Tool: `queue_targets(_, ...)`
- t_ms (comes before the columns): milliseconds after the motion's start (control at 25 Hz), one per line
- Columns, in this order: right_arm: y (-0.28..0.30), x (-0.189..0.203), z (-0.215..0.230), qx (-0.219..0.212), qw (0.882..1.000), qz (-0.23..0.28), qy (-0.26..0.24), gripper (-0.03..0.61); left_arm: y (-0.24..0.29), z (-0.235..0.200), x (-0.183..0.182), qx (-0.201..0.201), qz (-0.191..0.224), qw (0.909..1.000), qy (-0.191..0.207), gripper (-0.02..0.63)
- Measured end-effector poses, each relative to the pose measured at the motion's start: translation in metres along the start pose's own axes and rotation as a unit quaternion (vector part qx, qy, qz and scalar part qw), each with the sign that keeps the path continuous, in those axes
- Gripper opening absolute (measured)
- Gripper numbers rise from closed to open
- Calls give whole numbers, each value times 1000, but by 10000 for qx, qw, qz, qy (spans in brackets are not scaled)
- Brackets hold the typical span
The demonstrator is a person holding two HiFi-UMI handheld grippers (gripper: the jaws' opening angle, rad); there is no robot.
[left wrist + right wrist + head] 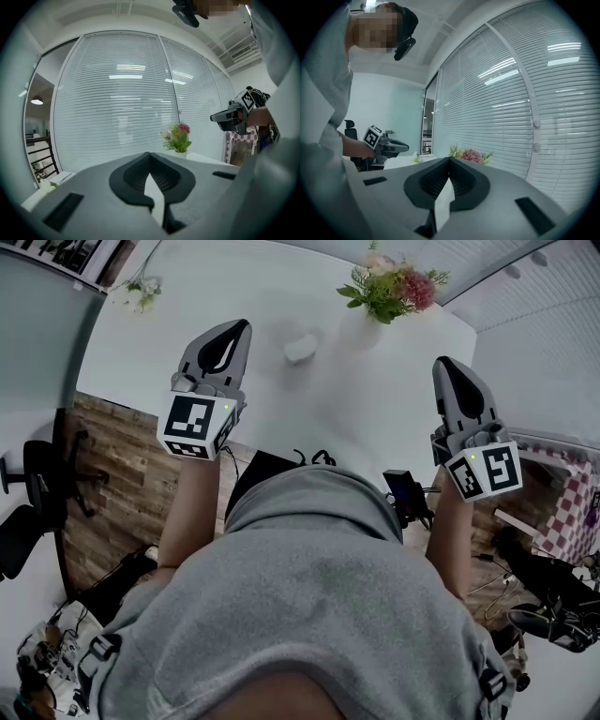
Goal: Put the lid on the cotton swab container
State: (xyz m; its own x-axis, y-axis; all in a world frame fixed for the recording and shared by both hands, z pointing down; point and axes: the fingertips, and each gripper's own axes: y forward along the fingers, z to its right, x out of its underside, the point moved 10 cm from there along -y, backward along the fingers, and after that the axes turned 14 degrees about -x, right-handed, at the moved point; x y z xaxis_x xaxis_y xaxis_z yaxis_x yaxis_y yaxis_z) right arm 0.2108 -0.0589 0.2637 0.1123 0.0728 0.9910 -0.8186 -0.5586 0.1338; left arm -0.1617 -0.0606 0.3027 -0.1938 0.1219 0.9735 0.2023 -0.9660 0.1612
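A small white object (300,348) lies on the white table (309,418), just left of the flower vase; whether it is the swab container or its lid I cannot tell. My left gripper (234,330) hovers over the table's left part, short of that object, jaws shut and empty. My right gripper (448,367) is held at the table's right edge, also shut with nothing in it. Both gripper views look level across the room: the left gripper (150,154) and the right gripper (450,160) each show tips meeting. Neither gripper view shows the white object.
A white vase with green and pink flowers (380,296) stands at the table's far side, and a second small sprig (141,292) lies at the far left. Window blinds (126,103) run behind the table. An office chair (37,493) and a wooden floor are at the left.
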Motion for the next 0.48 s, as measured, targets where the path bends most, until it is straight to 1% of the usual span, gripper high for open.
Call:
queue_targets(200, 0, -2, -1, 1, 10000, 23, -13, 25, -1, 0, 1, -41, 17, 10000, 35, 8)
queue_targets(480, -1, 1, -3, -26, 9999, -121, 107, 25, -2, 1, 2, -6, -26, 10000, -64, 6)
